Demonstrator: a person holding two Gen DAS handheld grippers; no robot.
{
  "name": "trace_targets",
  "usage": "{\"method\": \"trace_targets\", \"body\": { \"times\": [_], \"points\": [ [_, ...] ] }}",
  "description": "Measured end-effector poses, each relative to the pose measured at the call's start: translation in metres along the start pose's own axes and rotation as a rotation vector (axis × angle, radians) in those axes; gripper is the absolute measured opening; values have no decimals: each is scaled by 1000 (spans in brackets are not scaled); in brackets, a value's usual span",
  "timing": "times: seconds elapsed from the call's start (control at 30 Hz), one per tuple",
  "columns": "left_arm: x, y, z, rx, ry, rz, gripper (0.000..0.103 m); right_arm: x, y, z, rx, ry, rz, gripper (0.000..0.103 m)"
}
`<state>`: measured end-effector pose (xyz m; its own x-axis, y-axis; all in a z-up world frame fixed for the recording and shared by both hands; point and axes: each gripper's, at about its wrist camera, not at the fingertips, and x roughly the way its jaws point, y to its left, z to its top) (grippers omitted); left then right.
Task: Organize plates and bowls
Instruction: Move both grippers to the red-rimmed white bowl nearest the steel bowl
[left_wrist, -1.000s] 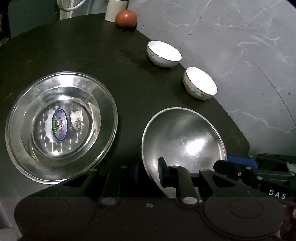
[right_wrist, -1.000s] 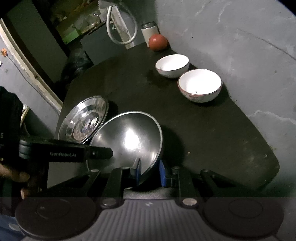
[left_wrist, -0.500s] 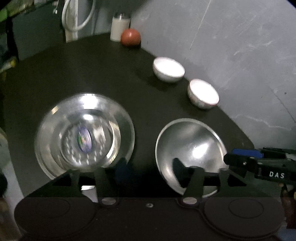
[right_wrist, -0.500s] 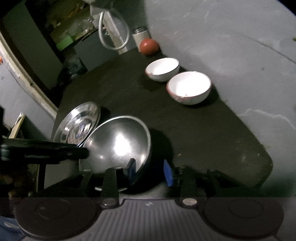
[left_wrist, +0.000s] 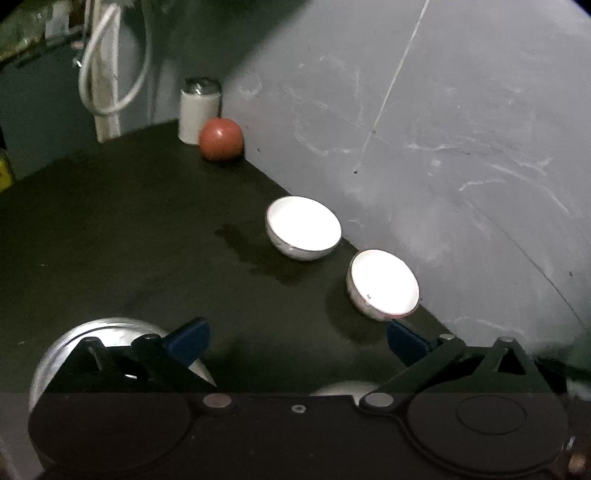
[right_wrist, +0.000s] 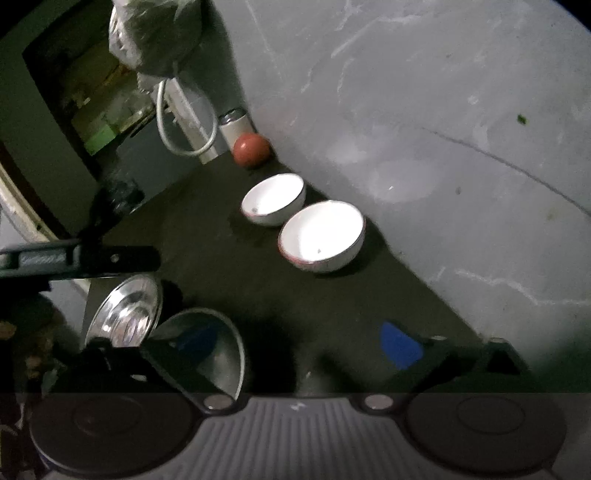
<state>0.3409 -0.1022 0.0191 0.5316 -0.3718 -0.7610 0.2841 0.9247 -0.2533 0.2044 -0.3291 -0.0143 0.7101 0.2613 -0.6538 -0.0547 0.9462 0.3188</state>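
both our grippers have their jaws opening wide with nothing between them: the left gripper (left_wrist: 297, 338) hangs over bare dark table (left_wrist: 110, 229), the right gripper (right_wrist: 299, 341) sits just above the steel bowl (right_wrist: 218, 350).

the steel bowl and the steel plate (right_wrist: 125, 314) lie side by side at the near left of the table. the two white bowls (right_wrist: 321, 236) (right_wrist: 273, 199) stand close together by the wall, well apart from the steel pieces.

we judge the steel light, stiff and slippery, so a pinch across the rim suits it. the white bowls look ceramic, heavier and breakable, and are best taken at the rim too, one finger inside.

the plate carries a sticker, too blurred to read. no other writing shows.
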Motion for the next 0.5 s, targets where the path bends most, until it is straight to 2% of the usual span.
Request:
{"method": "trace_targets", "body": {
  "times": [0.13,0.3,0.5],
  "points": [
    [38,-4,19,-24,63,-33,102,10,-6,2,45,-35,-55,103],
    [84,-18,36,39,126,-42,102,25,-14,6,109,-73,-110,103],
    [115,-29,43,85,166,-36,102,41,-25,13,199,-126,-153,101]
  ]
}}
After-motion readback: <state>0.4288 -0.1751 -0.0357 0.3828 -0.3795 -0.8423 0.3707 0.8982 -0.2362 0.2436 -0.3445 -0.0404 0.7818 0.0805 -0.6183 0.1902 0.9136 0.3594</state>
